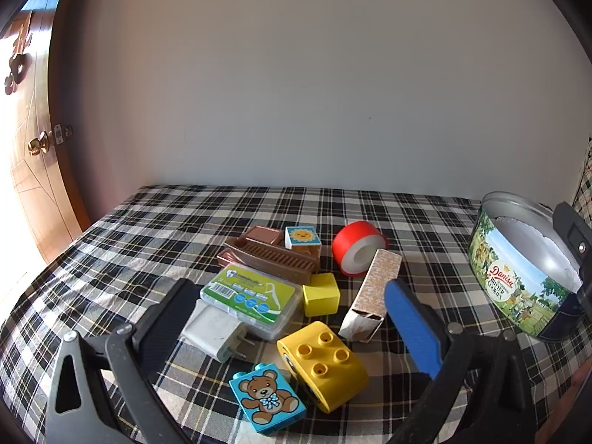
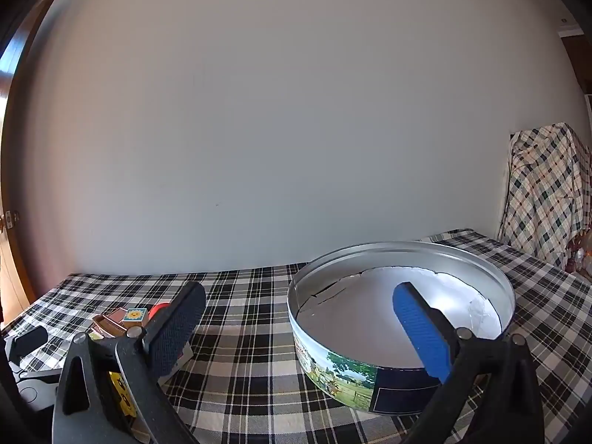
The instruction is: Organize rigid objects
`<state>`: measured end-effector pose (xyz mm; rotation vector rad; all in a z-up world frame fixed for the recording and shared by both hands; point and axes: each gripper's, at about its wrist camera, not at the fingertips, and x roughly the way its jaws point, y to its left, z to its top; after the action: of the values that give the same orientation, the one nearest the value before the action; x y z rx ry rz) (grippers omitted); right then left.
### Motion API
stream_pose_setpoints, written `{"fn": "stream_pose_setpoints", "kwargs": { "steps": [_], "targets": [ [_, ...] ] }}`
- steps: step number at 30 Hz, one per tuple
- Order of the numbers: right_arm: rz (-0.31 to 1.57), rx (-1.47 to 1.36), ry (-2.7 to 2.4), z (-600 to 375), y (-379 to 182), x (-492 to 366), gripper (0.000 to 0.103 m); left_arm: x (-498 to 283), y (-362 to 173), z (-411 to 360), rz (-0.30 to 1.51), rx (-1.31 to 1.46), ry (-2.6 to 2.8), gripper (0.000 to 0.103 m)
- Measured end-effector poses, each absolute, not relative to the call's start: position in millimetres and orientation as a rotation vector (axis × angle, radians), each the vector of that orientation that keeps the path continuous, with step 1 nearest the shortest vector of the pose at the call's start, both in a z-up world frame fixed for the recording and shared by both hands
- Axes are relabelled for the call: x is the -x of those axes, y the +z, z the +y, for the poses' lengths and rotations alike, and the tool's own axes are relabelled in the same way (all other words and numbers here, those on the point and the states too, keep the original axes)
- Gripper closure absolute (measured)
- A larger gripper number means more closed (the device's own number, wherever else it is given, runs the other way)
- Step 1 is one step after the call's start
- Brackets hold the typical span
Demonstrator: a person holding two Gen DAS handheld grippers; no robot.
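On the plaid surface [image 1: 155, 214] the clutter sits in one tight cluster, well left of the tin [image 1: 518, 277]. The left tool [image 1: 285, 310] hovers over that cluster with its jaws wide and nothing between them.

Leftmost lies a white charger [image 1: 214, 329], prongs toward the yellow brick; it looks light, smooth and hard, best pinched across its flat sides. Resting partly on it is the floss box [image 1: 251, 296], a clear case with a green label and barcode; the small print is too blurred to read. It is probably slick, so grip the long edges. Behind is a brown ribbed tray [image 1: 270, 259] with a sun block [image 1: 301, 236] at its far end. In front sits the bear block [image 1: 266, 399], just beside the studded yellow brick [image 1: 322, 362]; both seem stiff and easy across parallel faces. The yellow cube [image 1: 321, 298] should be simplest. The red tape roll [image 1: 357, 253] stands on edge and may roll. The carton [image 1: 370, 292] is thin card with an open end, so squeeze gently.

The tin, lidless and empty apart from a torn paper lining, reads "Danisa Butter Cookies". The right tool [image 2: 296, 318] straddles its near wall, spread wide, holding nothing.
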<state>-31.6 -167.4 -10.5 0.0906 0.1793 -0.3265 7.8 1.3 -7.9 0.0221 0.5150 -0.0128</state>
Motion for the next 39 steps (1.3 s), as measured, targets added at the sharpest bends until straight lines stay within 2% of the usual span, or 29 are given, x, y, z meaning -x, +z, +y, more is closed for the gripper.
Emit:
{"fn": "stream_pose_setpoints", "kwargs": {
  "steps": [39],
  "targets": [
    [0.174, -0.047, -0.289, -160.5, -6.7, 32.8, 0.001, 3.0, -5.0, 7.6, 0.501, 0.000, 0.012, 0.000]
  ]
}}
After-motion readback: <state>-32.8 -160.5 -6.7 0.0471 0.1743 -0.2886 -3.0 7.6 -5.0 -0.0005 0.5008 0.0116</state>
